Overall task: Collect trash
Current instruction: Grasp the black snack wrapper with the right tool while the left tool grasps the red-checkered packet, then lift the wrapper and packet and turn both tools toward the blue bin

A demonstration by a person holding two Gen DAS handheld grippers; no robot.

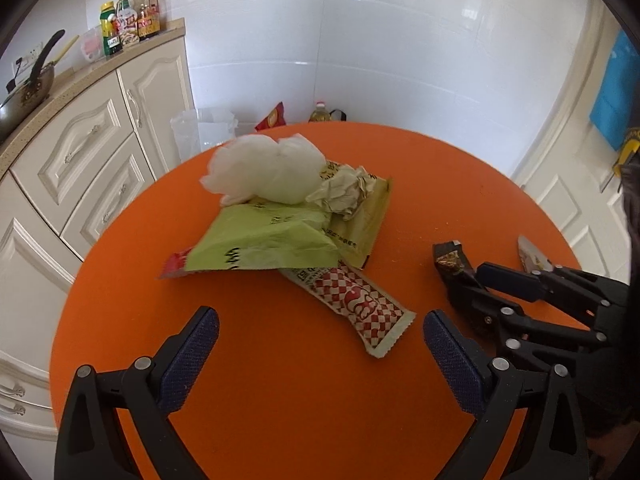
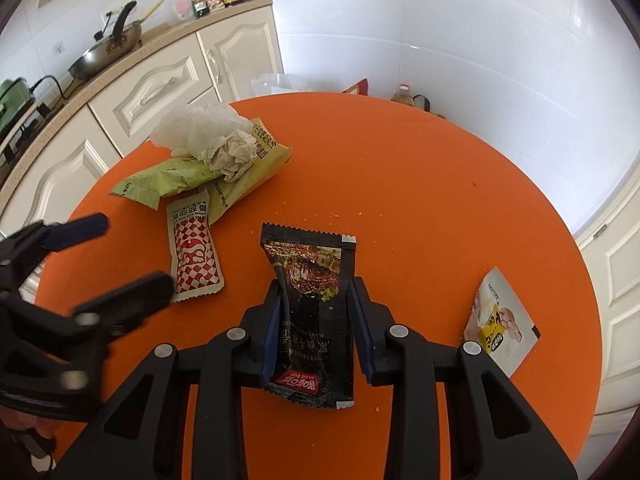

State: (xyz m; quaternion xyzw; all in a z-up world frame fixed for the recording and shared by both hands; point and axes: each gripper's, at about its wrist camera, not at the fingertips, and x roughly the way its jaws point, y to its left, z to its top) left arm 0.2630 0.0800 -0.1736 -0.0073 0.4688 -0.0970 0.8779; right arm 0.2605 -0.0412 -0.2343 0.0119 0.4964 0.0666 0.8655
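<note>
Right gripper point(image 2: 314, 312) jaws clamp black sachet point(image 2: 310, 280) — left gripper point(image 1: 320, 344) jaws apart.

The left gripper point(image 1: 320, 340) fills the lower frame, jaws spread wide apart. The right gripper point(image 2: 316, 320), low and centre, has its jaws closed on a dark sachet point(image 2: 310, 280).

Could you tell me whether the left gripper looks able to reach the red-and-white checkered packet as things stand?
Probably yes. The left gripper has its jaws wide open, and the checkered packet lies flat just ahead between them. Only its far end is tucked under the green wrapper; the near end is uncovered.
</note>
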